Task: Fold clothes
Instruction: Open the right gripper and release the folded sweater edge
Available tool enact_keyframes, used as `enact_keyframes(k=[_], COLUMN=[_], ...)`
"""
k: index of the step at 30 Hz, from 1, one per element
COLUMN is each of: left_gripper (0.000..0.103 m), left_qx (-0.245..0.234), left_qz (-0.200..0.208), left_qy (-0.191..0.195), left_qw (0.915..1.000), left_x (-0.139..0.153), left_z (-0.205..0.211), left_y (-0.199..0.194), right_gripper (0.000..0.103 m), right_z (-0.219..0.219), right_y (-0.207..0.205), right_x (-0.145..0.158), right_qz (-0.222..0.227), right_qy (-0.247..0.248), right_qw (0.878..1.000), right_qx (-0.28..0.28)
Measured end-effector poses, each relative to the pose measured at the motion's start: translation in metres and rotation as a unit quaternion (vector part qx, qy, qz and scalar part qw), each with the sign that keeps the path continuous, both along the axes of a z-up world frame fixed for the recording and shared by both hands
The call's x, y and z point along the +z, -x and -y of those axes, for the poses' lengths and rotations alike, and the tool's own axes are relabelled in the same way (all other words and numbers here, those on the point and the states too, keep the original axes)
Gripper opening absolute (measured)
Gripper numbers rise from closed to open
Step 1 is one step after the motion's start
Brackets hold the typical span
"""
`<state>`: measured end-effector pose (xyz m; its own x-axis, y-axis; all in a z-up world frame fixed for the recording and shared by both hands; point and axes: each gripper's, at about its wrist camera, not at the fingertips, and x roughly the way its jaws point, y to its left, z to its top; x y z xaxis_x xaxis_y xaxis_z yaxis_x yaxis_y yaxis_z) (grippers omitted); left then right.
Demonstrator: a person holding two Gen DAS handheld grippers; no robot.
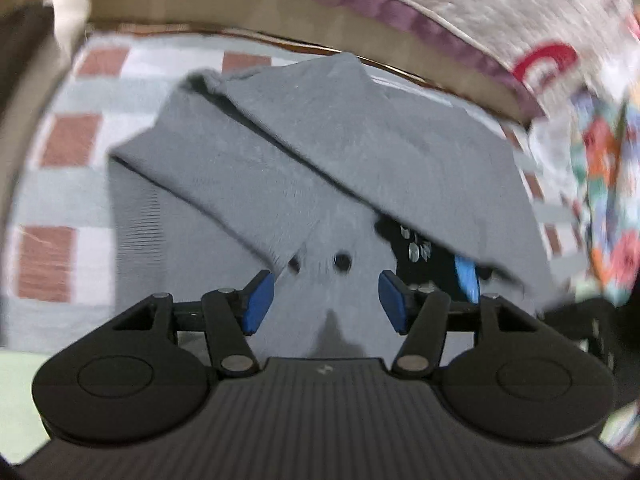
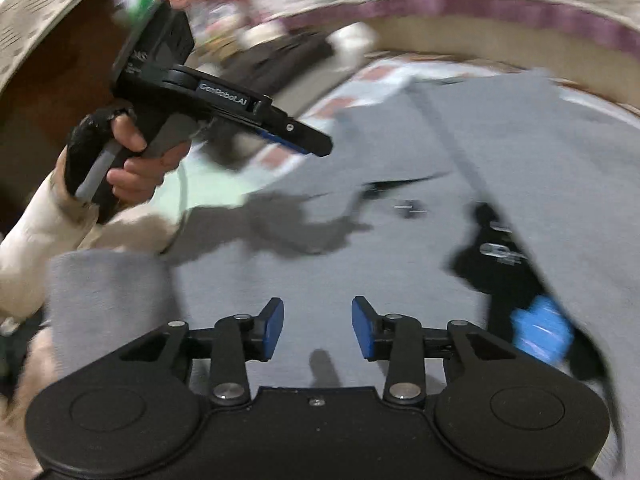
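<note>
- My left gripper has its jaws parted and empty; the blue pads press on nothing.
- Ahead of and beneath those jaws lies the grey sweater, spread on a checked cloth of red and pale squares.
- One sleeve is folded across the sweater's body, running slantwise from beyond my left jaw down toward the gap between the two.
- Beyond my right jaw a dark patch with pale print shows under a folded flap of the sweater.
- My right gripper is likewise released, jaws apart with only grey knit seen through the gap.
- In the right wrist view the sweater fills the space ahead of the jaws, and the dark printed patch sits beyond my right jaw.
- Far off past my left jaw in that view, my left hand grips the handle of the left gripper, raised clear above the sweater.
- Both views are blurred.
</note>
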<state>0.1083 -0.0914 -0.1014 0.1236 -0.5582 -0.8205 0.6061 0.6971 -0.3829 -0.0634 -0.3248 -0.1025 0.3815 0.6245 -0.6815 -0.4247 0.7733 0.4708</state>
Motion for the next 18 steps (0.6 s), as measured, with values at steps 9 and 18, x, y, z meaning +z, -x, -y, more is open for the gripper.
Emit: enact_keyframes(k=[9, 18], left_gripper=[0.062, 0.067], left_qx=[-0.047, -0.11], left_qz=[-0.138, -0.12], left_qy=[0.007, 0.016], left_qw=[0.9893, 0.9865], left_x=[0.015, 0.048], left_z=[-0.069, -0.09], left_y=[0.041, 0.099], right_gripper=[0.046, 0.046], right_z=[-0.057, -0.02], right_y=[-0.009, -0.012], right_x=[-0.002, -0.016], right_qz=[0.014, 0.005], right_qy=[-0.024, -0.002], right_qw=[0.994, 1.0], right_qx=[0.106, 0.001])
